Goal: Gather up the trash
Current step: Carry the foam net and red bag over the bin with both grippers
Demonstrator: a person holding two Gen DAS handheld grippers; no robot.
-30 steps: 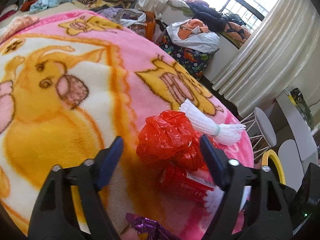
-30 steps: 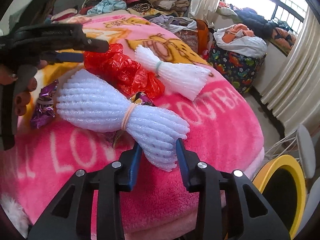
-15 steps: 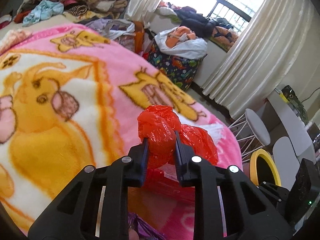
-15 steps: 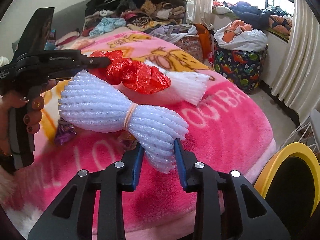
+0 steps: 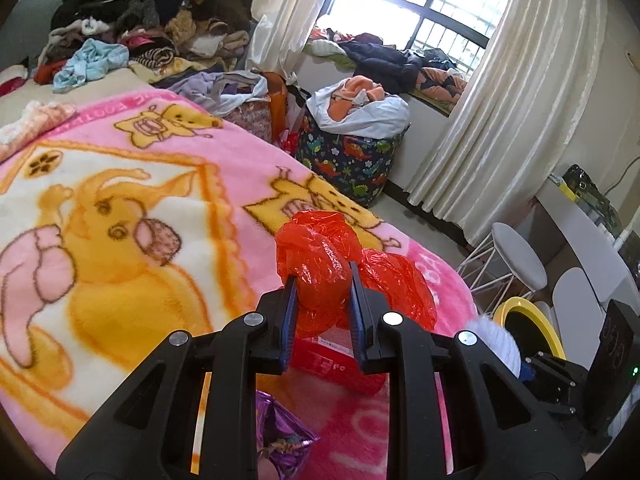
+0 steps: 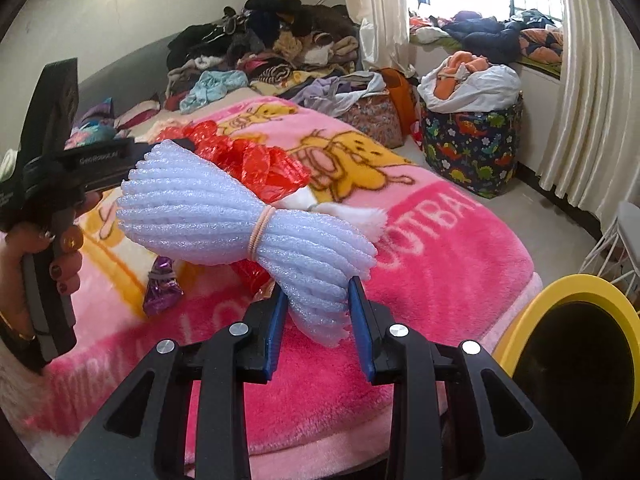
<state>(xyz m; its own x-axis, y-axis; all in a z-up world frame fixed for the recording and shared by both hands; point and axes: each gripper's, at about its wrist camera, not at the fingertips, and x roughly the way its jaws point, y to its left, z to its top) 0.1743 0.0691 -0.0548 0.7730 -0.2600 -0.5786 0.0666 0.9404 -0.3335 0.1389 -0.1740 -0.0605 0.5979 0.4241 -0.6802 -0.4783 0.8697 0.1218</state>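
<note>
My left gripper is shut on a crumpled red plastic bag and holds it above the pink blanket; the bag also shows in the right wrist view. My right gripper is shut on a white foam net bundle tied with a rubber band, held above the bed. A red packet and a purple foil wrapper lie on the blanket below the left gripper. A second white foam bundle lies on the blanket. The yellow-rimmed bin stands at the right beside the bed.
Piles of clothes cover the far end of the bed. A dinosaur-print basket full of laundry stands by the window. White stools and a table stand near the bin. Curtains hang at the right.
My left gripper closed on the red bag and lifted it off the blanket. My right gripper lifted the foam bundle higher and drew back toward the bin.
</note>
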